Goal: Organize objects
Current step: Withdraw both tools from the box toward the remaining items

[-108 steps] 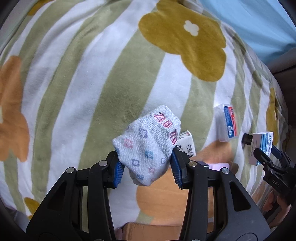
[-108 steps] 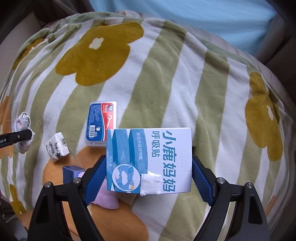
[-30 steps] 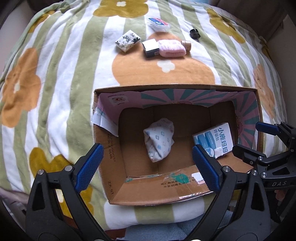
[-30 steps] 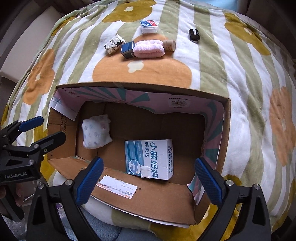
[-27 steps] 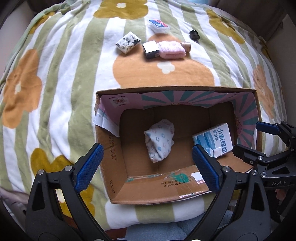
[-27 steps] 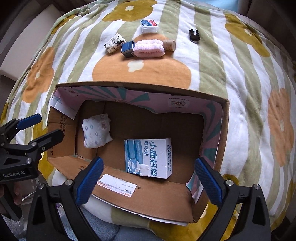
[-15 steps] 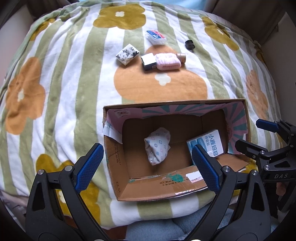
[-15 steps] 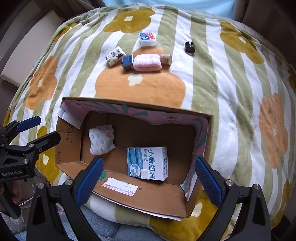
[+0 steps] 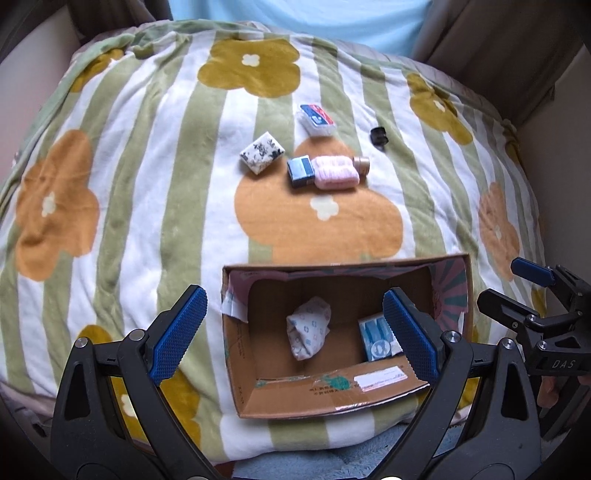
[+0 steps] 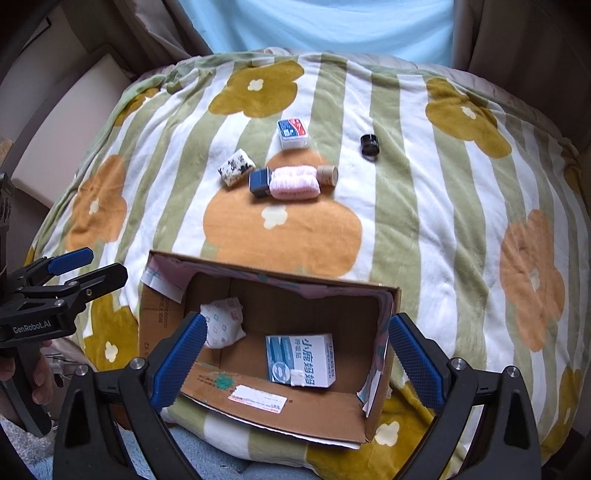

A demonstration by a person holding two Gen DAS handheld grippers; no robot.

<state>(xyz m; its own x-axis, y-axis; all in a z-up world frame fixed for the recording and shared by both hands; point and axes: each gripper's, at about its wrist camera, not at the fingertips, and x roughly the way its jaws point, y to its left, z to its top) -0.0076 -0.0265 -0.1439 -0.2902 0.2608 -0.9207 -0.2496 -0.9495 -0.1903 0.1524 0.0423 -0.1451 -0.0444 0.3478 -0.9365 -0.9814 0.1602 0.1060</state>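
An open cardboard box (image 9: 240, 373) (image 10: 162, 306) sits on the near edge of the bed. Inside lie a patterned white sock (image 9: 308, 332) (image 10: 223, 326) and a blue-and-white carton (image 9: 376, 338) (image 10: 301, 360). My left gripper (image 9: 293, 339) is open and empty above the box. My right gripper (image 10: 293, 360) is open and empty above it too. Farther back on the blanket lie a black-and-white packet (image 9: 262, 153) (image 10: 235, 171), a dark blue box (image 9: 301, 171) (image 10: 259, 182), a pink roll (image 9: 336, 171) (image 10: 294, 182), a tan cylinder (image 10: 327, 174) and a floss box (image 9: 317, 119) (image 10: 293, 133).
A small black cap (image 9: 379, 134) (image 10: 370, 144) lies to the right of the floss box. The striped flower blanket (image 9: 147, 184) covers the whole bed. A light blue sheet (image 10: 314, 26) lies behind it. Walls and furniture edge both sides.
Both grippers let go of the sock and carton into the box. Over the last second both have pulled up and back, so the box looks smaller and lower.
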